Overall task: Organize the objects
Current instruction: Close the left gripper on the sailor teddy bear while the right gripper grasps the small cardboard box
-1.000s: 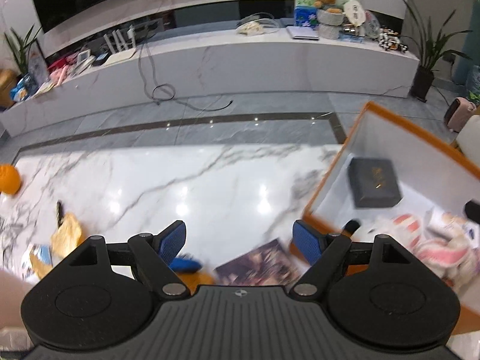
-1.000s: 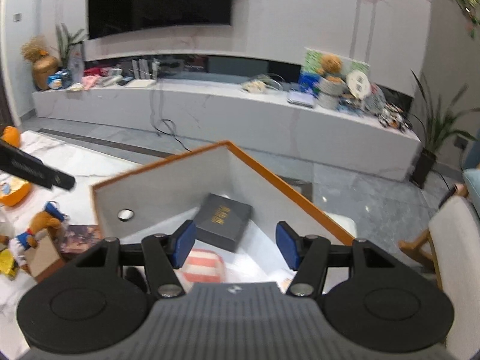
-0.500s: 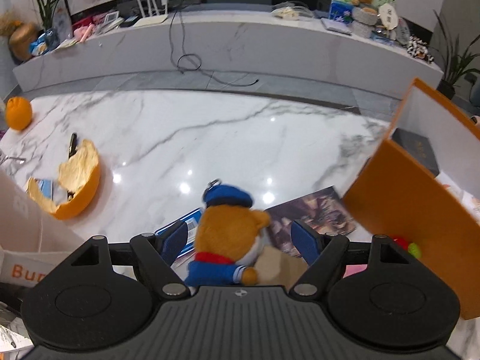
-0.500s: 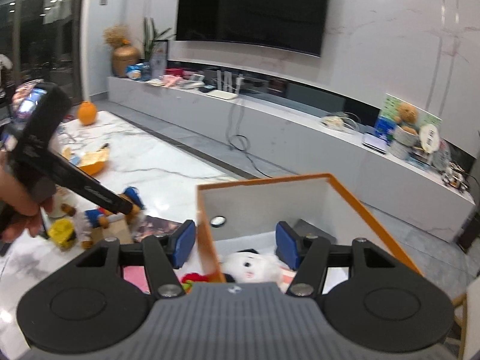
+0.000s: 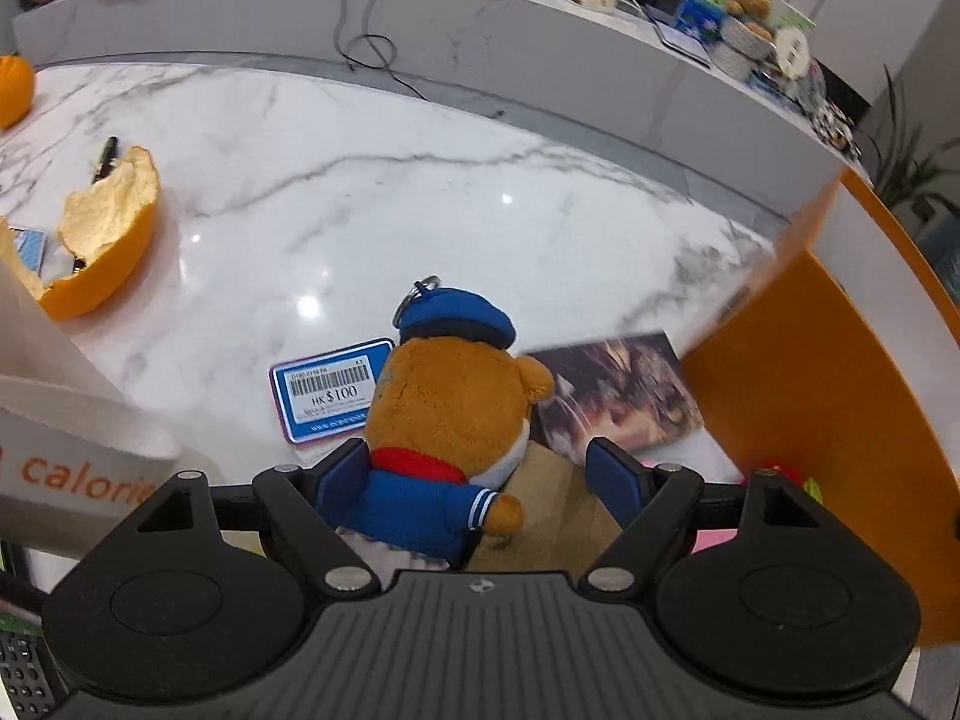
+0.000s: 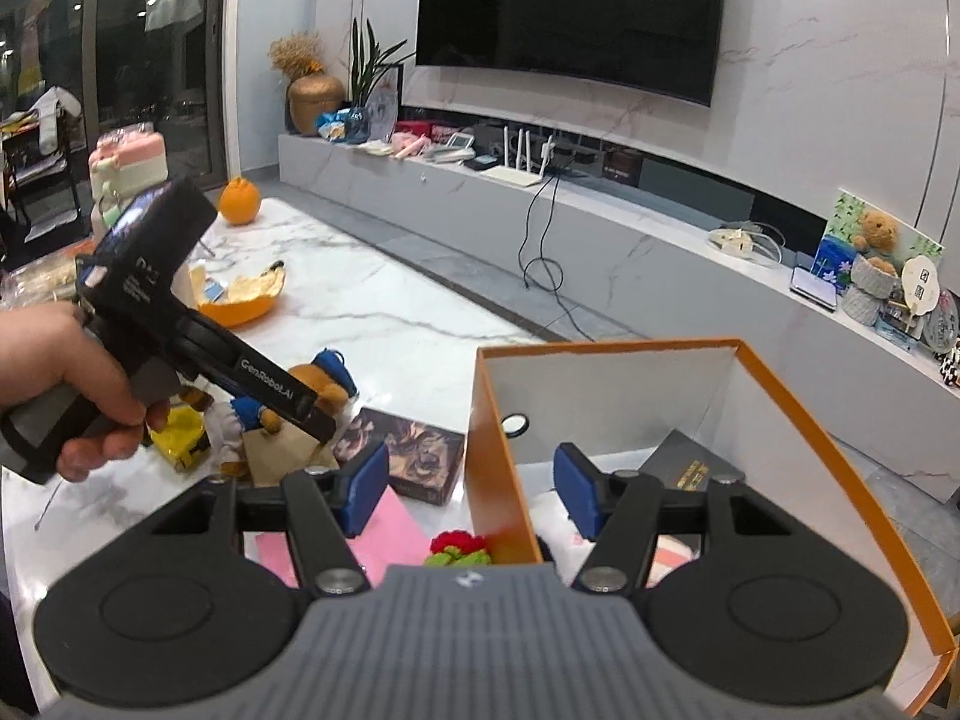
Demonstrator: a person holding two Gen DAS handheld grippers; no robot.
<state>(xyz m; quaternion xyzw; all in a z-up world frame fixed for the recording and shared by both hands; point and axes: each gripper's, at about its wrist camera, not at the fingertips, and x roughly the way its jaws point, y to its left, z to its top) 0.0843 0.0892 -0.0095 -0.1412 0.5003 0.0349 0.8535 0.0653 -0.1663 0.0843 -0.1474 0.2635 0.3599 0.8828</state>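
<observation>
A brown plush bear [image 5: 450, 408] in a blue cap and jacket lies on the marble table, partly on a brown paper bag [image 5: 552, 510]. My left gripper [image 5: 480, 474] is low over it with the bear's body between the jaws, which are opening. The right pad stands clear of the plush. In the right wrist view a hand holds that left gripper [image 6: 309, 411] over the bear [image 6: 318, 384]. My right gripper [image 6: 473, 495] hovers astride the near wall of the orange box [image 6: 600, 348], jaws opening, nothing gripped.
A blue price card [image 5: 327, 396] and a dark picture box [image 5: 618, 396] flank the bear. Orange peel [image 5: 102, 240], a pen [image 5: 105, 159] and a whole orange [image 6: 240, 201] lie left. Pink paper [image 6: 384, 528], a red-green knitted piece [image 6: 459, 546] and a yellow toy [image 6: 180, 438] sit near. A black case [image 6: 690, 468] lies inside the box.
My left gripper swung left from the orange box and sank over the bear, which now sits between its jaws. The right gripper's view swung left, from inside the box to its near wall.
</observation>
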